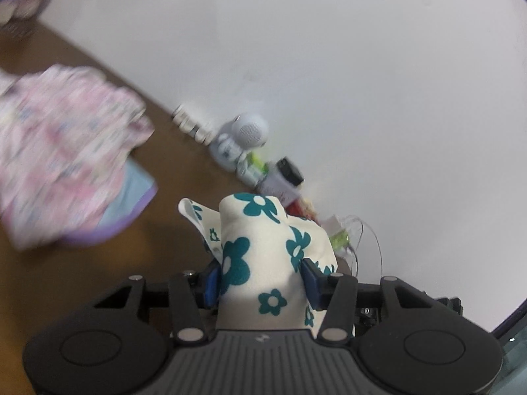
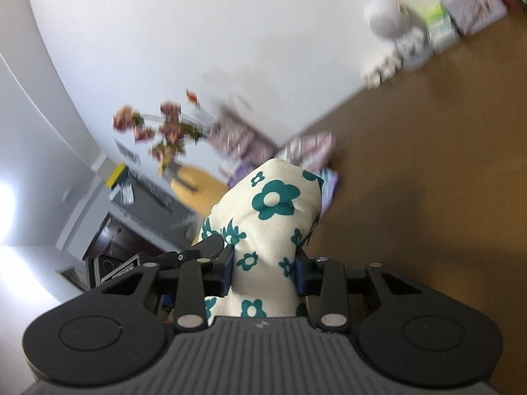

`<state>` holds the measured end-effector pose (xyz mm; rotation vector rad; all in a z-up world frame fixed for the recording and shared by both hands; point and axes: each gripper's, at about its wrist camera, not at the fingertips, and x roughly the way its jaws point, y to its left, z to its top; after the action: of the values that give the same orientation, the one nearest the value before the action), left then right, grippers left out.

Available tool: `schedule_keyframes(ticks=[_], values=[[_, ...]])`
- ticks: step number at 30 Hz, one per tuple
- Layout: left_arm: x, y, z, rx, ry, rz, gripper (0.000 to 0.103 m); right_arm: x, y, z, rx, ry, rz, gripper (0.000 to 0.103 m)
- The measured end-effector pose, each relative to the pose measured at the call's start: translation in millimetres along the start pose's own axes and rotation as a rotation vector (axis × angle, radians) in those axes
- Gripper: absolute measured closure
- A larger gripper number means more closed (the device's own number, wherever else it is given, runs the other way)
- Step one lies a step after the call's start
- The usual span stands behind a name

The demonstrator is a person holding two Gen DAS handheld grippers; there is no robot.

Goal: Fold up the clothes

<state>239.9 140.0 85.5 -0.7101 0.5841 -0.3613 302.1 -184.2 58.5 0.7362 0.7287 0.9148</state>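
Observation:
A cream garment printed with teal flowers (image 1: 260,250) bulges up between the blue pads of my left gripper (image 1: 262,283), which is shut on a thick bunch of it above the brown table (image 1: 98,279). The same flowered cloth (image 2: 273,217) fills my right gripper (image 2: 265,273), whose pads pinch another bunch of it. Both views are tilted and blurred. How the rest of the garment hangs below the grippers is hidden.
A pile of pink patterned clothes (image 1: 62,151) on a lilac-edged piece lies at the left of the table (image 2: 428,197). Small bottles, a white round speaker (image 1: 250,130) and boxes line the white wall. Flowers (image 2: 158,128) and a round yellow table stand beyond.

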Motion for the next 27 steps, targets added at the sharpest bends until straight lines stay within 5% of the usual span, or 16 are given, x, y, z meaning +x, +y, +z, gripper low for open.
schedule_keyframes(ticks=[6,14,20,27], values=[[84,-10,55,0.047,-0.003,0.033,0.055,8,-25,63,-0.015,-0.136,-0.041,0.069],[215,16,117,0.100,0.075,0.082,0.055,22,-115,127,0.077,-0.261,-0.127,0.069],[277,42,122,0.082,0.109,0.070,0.055,36,-165,155,0.113,-0.260,-0.213,0.069],[296,73,109,-0.002,0.084,0.020,0.050,48,-181,165,0.074,-0.213,-0.297,0.067]])
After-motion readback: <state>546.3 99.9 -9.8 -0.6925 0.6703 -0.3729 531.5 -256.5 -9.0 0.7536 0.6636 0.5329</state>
